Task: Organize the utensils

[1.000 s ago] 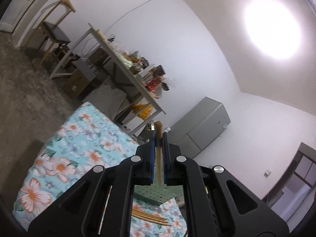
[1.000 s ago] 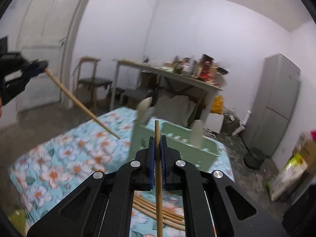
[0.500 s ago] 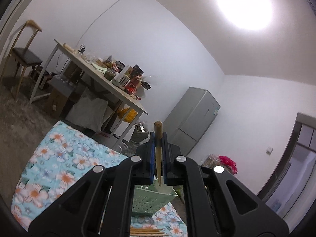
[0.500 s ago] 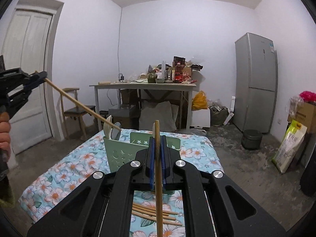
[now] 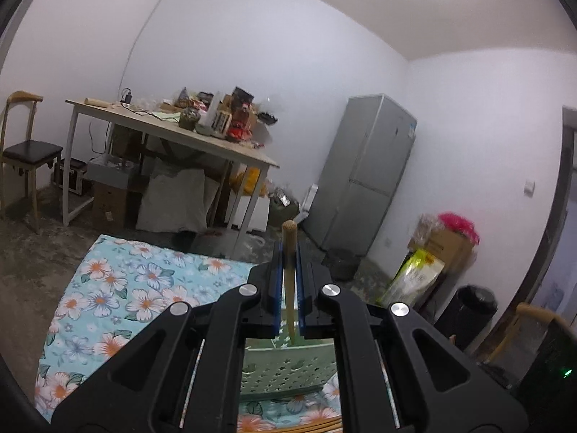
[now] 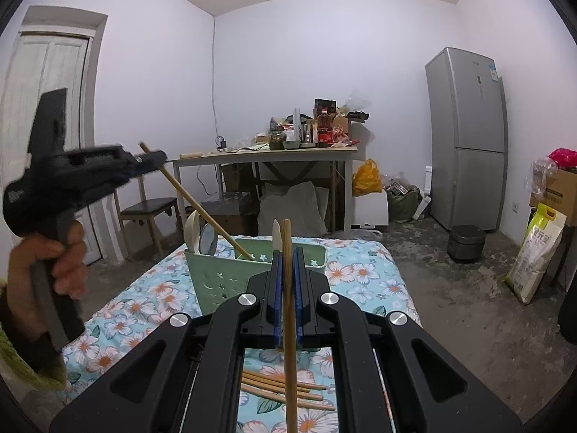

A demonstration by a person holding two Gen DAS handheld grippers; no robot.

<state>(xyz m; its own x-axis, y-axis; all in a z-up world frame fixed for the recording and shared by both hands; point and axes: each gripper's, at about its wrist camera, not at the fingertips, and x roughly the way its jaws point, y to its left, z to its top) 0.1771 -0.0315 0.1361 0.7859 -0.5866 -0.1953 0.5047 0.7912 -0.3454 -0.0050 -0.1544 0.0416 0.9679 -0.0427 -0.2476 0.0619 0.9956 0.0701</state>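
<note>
Floral cloth (image 6: 364,270), right view alone shows left tongs' (image 6: 158,157) chopstick (image 6: 194,202) apparently entering caddy (image 6: 216,281), both tongs clenched.

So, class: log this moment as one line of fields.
left gripper: shut on chopstick, tip in green holder | right gripper: shut on second chopstick

One wooden chopstick (image 6: 288,288) stood upright in the right gripper (image 6: 287,252); another (image 6: 202,209) slanted from the left gripper (image 6: 153,158) into the green caddy (image 6: 216,281).

Pale green holder (image 6: 230,281) with star cut-outs; turquoise cloth (image 6: 360,270) with white-orange flowers; tan chopsticks (image 6: 285,389) at 6 o'clock; grey fridge (image 6: 465,137).
</note>
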